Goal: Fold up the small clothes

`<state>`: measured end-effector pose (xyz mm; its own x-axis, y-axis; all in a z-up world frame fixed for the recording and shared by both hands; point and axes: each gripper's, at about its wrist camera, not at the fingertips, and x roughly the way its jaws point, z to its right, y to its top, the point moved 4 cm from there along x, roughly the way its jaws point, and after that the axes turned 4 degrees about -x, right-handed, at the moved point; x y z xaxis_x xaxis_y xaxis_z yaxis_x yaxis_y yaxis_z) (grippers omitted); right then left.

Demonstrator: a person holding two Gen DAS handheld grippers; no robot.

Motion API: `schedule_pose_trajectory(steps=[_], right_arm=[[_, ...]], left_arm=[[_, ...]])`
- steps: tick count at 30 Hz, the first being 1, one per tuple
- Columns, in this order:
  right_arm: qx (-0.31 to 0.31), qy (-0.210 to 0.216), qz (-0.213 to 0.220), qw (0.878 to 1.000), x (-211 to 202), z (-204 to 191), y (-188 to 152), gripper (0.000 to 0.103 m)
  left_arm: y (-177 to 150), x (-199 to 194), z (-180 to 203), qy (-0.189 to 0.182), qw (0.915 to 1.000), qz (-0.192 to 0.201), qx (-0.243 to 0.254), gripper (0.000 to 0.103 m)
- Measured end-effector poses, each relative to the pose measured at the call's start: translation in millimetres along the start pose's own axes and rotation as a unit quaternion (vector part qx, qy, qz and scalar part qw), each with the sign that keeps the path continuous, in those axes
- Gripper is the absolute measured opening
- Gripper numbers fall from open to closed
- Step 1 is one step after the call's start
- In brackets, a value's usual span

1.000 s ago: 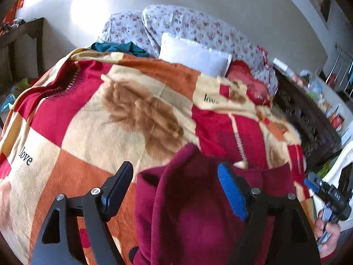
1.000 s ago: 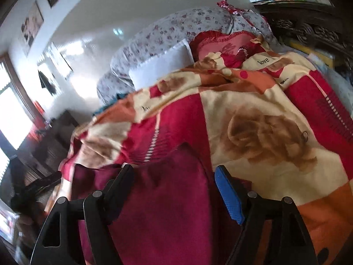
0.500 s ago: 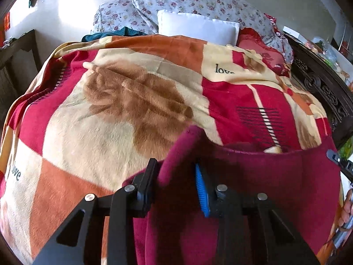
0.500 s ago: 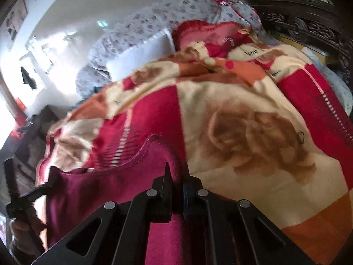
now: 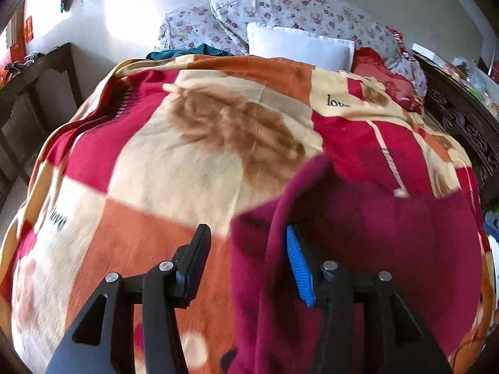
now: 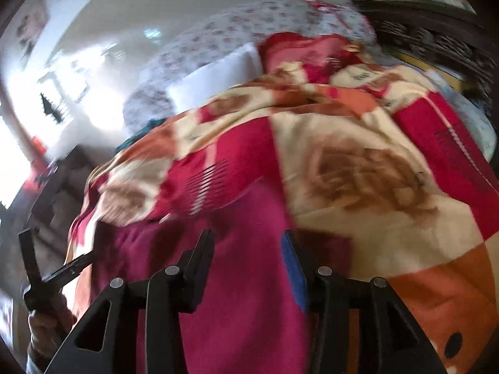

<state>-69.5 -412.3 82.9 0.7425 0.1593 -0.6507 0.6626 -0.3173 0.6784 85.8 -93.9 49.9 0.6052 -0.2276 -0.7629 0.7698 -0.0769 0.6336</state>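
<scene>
A maroon garment [image 5: 374,243] lies spread on the patterned blanket [image 5: 174,174] at the near edge of the bed. My left gripper [image 5: 246,261] is open over the garment's left shoulder; a raised fold of the fabric stands between its fingers, close to the blue pad [image 5: 299,268]. In the right wrist view the same maroon garment [image 6: 243,296] lies under my right gripper [image 6: 246,265], which is open above the cloth. The left gripper also shows in the right wrist view [image 6: 46,277] at the far left, held by a hand.
A white pillow [image 5: 299,48] and floral pillows [image 5: 280,9] lie at the head of the bed. A teal cloth [image 5: 187,53] lies behind the blanket. Dark carved furniture [image 5: 461,115] lines the right side, a dark wooden frame [image 5: 31,93] the left.
Both grippers closed on the garment's shoulder edges half a second ago and have now opened again. The garment lies lower and flatter on the blanket.
</scene>
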Motion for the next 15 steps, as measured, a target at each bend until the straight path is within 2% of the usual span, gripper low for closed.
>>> schedule_pose_trajectory(steps=[3, 6, 10, 13, 15], right_arm=[[-0.038, 0.017, -0.016, 0.999, 10.3, -31.6, -11.1, 0.050], [-0.059, 0.000, -0.024, 0.998, 32.1, -47.4, -17.1, 0.049], [-0.063, -0.041, -0.039, 0.996, 66.1, -41.2, -21.6, 0.050], [-0.066, -0.060, -0.044, 0.995, 68.1, -42.8, -17.9, 0.050], [-0.064, -0.061, -0.044, 0.995, 62.4, -47.8, -13.7, 0.050]], left_arm=[[-27.2, -21.0, -8.2, -0.001, 1.0000, 0.004, 0.004, 0.051], [-57.8, -36.6, -17.9, -0.013, 0.9999, -0.001, -0.009, 0.056], [-95.6, -46.5, -19.8, -0.030, 0.9995, -0.008, -0.009, 0.056], [-116.0, -41.6, -20.1, -0.015, 0.9998, -0.012, 0.003, 0.057], [-122.5, -38.4, -21.9, -0.010, 0.9999, -0.005, 0.006, 0.061]])
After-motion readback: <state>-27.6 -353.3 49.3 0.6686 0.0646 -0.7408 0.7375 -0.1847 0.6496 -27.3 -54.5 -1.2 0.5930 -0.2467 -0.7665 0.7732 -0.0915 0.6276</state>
